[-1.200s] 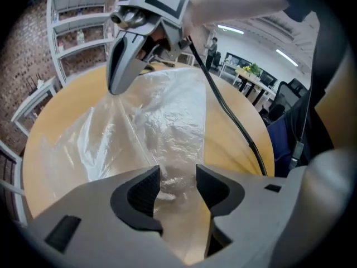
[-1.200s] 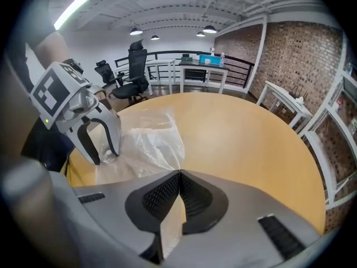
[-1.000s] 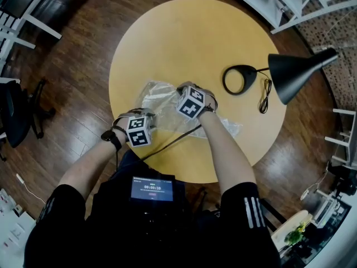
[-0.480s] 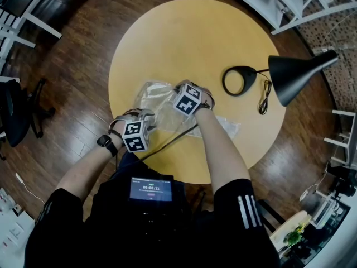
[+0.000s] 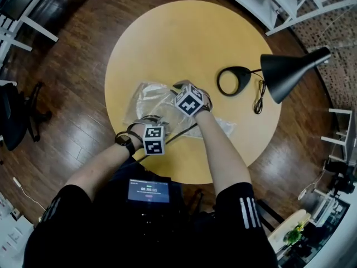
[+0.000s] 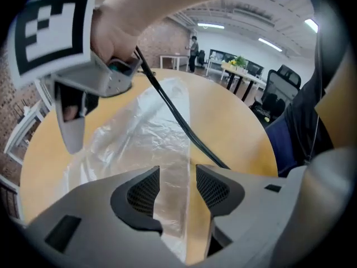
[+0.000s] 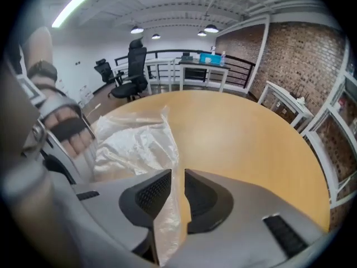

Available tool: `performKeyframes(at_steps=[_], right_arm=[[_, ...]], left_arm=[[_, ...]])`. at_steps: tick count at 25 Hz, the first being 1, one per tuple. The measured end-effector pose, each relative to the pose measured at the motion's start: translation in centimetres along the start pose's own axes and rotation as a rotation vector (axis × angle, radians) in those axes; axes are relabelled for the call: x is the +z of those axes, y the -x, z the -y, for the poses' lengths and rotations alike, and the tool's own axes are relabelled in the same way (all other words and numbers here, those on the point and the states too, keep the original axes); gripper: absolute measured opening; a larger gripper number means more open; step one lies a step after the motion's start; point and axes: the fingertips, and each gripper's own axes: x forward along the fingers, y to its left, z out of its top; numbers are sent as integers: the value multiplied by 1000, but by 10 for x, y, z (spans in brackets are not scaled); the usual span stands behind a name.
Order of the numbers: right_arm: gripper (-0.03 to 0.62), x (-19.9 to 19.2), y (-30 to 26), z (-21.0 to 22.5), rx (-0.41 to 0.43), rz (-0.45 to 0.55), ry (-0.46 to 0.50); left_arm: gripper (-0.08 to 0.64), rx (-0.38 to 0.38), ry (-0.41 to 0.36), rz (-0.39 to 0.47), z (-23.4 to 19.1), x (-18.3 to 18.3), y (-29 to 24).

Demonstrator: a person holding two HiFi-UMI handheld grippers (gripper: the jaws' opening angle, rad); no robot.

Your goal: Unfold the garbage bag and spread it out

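Note:
A clear, crinkled garbage bag (image 5: 146, 98) lies partly folded on the round yellow table (image 5: 184, 38), and a strip of it trails right (image 5: 223, 126). My right gripper (image 5: 179, 88) hovers over the bag's middle. Its jaws have just been opening, and a raised fold of film (image 7: 165, 149) runs loosely through the narrow gap of the right gripper (image 7: 177, 191). My left gripper (image 5: 152, 128) is at the bag's near edge. There the left gripper (image 6: 177, 190) has its jaws apart, with a flat band of the bag (image 6: 173, 149) between them, not pinched.
A black desk lamp (image 5: 290, 71) with a ring base (image 5: 234, 81) and a coiled cord (image 5: 258, 102) stands at the table's right. A black cable (image 5: 181, 133) crosses the near part of the table. An office chair (image 5: 17, 116) and white frames (image 5: 262, 4) surround the table.
My left gripper has slid right along the bag's near edge, closer to the right one. The right gripper has stayed over the bag's middle.

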Motion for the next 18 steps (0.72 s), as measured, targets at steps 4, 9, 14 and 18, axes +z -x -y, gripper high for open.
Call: performKeyframes(at_steps=[4, 9, 14, 18], right_arm=[[106, 9, 40, -1, 21, 146, -115], [106, -23, 67, -5, 5, 180, -188], [106, -64, 67, -24, 19, 76, -217], [106, -84, 59, -24, 6, 46, -247]], left_arm=[[215, -16, 20, -18, 6, -10, -7], [215, -23, 25, -24, 7, -15, -4], [215, -25, 27, -39, 10, -21, -1], [215, -17, 24, -43, 10, -21, 1]])
